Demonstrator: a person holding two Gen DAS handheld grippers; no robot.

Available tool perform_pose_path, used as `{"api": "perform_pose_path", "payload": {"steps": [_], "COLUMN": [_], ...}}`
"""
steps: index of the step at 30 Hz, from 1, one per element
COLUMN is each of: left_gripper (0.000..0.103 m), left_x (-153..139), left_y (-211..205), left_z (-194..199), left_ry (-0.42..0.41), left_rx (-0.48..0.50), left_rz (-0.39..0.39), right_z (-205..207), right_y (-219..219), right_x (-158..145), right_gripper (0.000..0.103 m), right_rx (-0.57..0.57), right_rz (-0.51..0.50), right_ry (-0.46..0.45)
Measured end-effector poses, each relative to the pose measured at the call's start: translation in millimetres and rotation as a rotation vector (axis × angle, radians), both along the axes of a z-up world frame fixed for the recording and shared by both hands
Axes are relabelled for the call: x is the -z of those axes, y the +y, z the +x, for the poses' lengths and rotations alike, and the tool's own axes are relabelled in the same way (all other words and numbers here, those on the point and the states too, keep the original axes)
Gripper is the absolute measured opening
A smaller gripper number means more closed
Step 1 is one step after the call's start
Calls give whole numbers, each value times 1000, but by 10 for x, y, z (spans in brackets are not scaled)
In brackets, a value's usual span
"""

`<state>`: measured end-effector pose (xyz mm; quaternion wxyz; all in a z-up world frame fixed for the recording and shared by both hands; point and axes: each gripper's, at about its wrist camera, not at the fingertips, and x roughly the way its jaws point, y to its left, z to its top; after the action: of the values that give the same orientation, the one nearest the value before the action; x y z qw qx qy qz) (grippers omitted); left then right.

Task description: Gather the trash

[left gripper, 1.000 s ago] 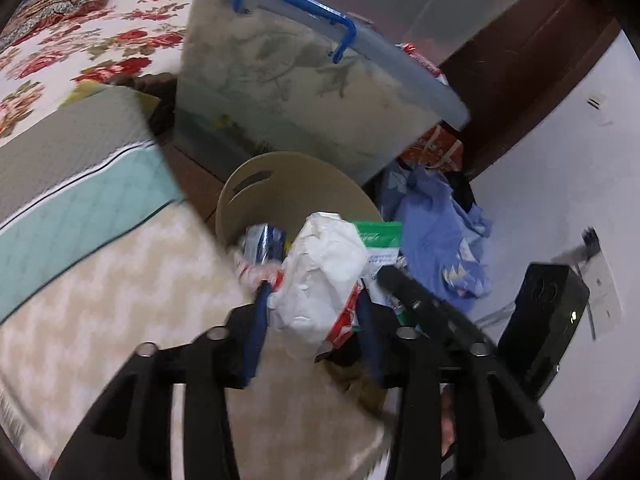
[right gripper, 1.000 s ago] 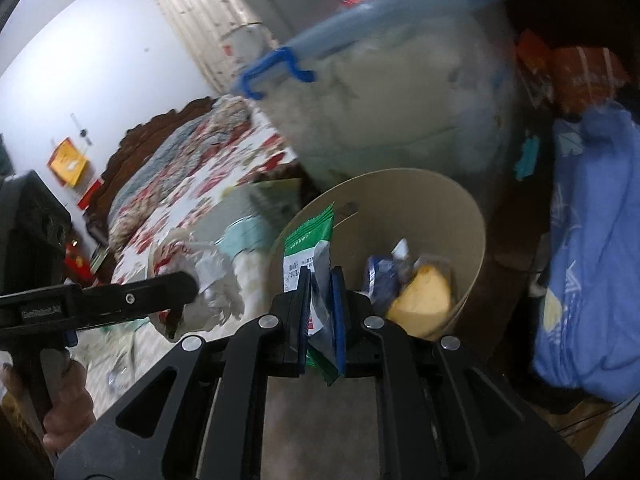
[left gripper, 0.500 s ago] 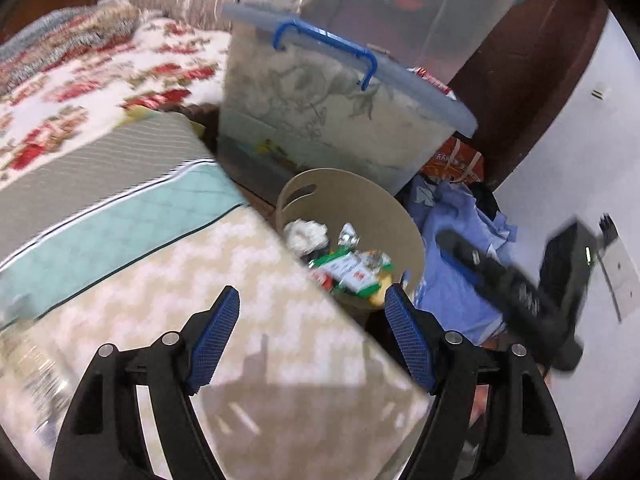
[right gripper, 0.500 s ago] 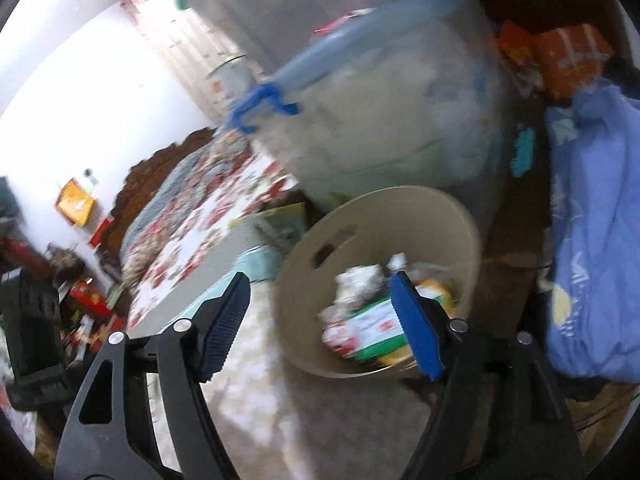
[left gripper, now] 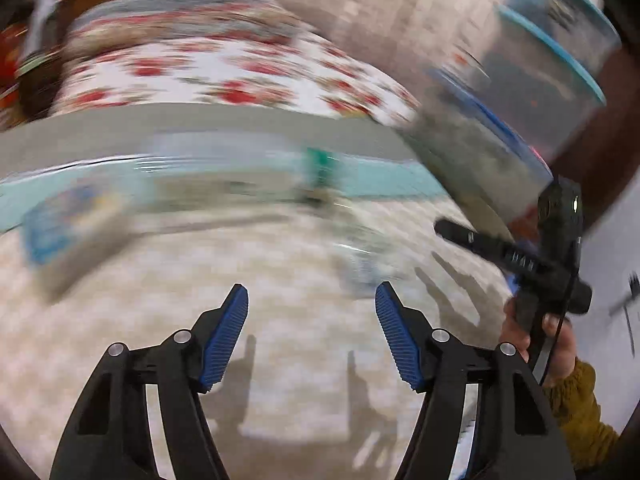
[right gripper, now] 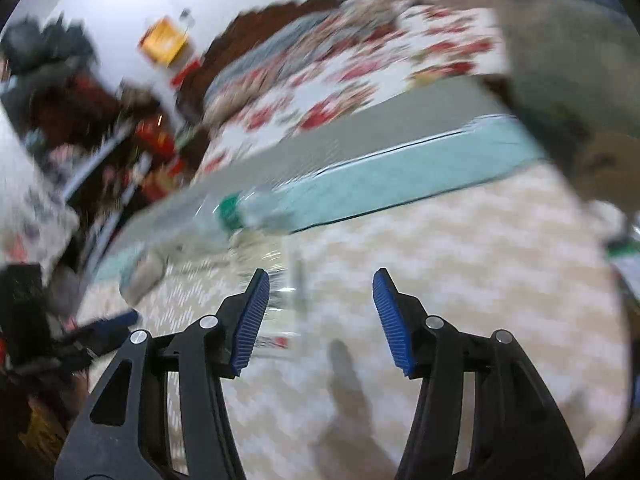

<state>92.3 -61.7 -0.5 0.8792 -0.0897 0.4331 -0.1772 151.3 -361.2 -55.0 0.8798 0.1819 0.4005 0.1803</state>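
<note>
Though blurred, a bottle [right gripper: 248, 216] (green-capped) shows.

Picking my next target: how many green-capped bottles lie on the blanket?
1: a clear bottle lies on the teal stripe of the blanket, ahead of the right gripper. Heavy blur; the clear plastic nearer that gripper may be a second bottle, cap unseen.

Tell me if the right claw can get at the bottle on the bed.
Probably yes. The right claw is open and empty, and the bottle lies just ahead to its left on the bed cover, nothing between, though blur hides detail.
</note>
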Motion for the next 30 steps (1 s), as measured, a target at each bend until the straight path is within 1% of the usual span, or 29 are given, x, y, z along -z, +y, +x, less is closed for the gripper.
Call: {"api": "perform_pose_path", "payload": {"steps": [1, 3, 4, 5, 6, 7, 10, 13, 16, 17, 18, 19, 21, 22, 23, 25, 27, 28, 29, 30], "left_gripper": [62, 62, 62, 62, 62, 62, 62, 62, 64, 64, 64, 64, 64, 64, 64, 64, 64, 68, 80, 86], "left_x": [-30, -98, -128, -143, -148, -149, -97, 18, 93, 98, 105, 112, 110, 108, 101, 72, -10, -93, -147, -194], "left_y": [196, 532, 732, 830, 959, 1005, 1074, 971, 894, 884, 874, 865, 881, 908, 941, 1014, 1129, 1212, 1261, 1301], "left_z": [-10, -33, -42, -58, -66, -85, -124, -117, -131, -134, -143, -149, -175, -195, -217, -233, -195, -154, -110, -54], "left_ry": [-11, -36, -40, -38, -35, -35, -24, 7, 19, 22, 27, 33, 35, 33, 30, 12, -27, -73, -103, -135], "left_rx": [-45, -126, -167, -182, -200, -206, -196, -142, -105, -99, -91, -83, -82, -85, -93, -122, -173, -214, -237, -260], "left_rz": [-2, 1, -11, -23, -38, -45, -74, -103, -112, -114, -118, -120, -113, -112, -110, -86, -40, -3, 26, 69], "right_z": [69, 201, 237, 288, 296, 271, 133, -146, -545, -617, -738, -786, -965, -1009, -1067, -1118, -1136, -1131, -1144, -1153], "right_y": [151, 460, 532, 639, 708, 795, 994, 1254, 1681, 1756, 1842, 1863, 1833, 1796, 1714, 1602, 1511, 1506, 1488, 1496], "right_x": [11, 58, 94, 136, 178, 202, 180, 171, 181, 180, 173, 165, 113, 101, 88, 112, 184, 186, 179, 176], "right_gripper": [67, 75, 75, 75, 71, 66, 53, 53, 54, 54, 59, 68, 78, 81, 81, 81, 81, 81, 81, 82], "right_rx": [-20, -30, -29, -34, -45, -56, -143, -267, -454, -480, -509, -517, -486, -467, -435, -399, -373, -369, -363, -362], "right_rz": [-16, -101, -130, -161, -165, -174, -192, -176, -127, -131, -143, -149, -162, -161, -144, -102, -69, -65, -65, -72], "right_ry": [6, 5, 8, 20, 32, 31, 19, -1, -30, -42, -61, -71, -125, -138, -146, -126, -76, -67, -69, -73]}}
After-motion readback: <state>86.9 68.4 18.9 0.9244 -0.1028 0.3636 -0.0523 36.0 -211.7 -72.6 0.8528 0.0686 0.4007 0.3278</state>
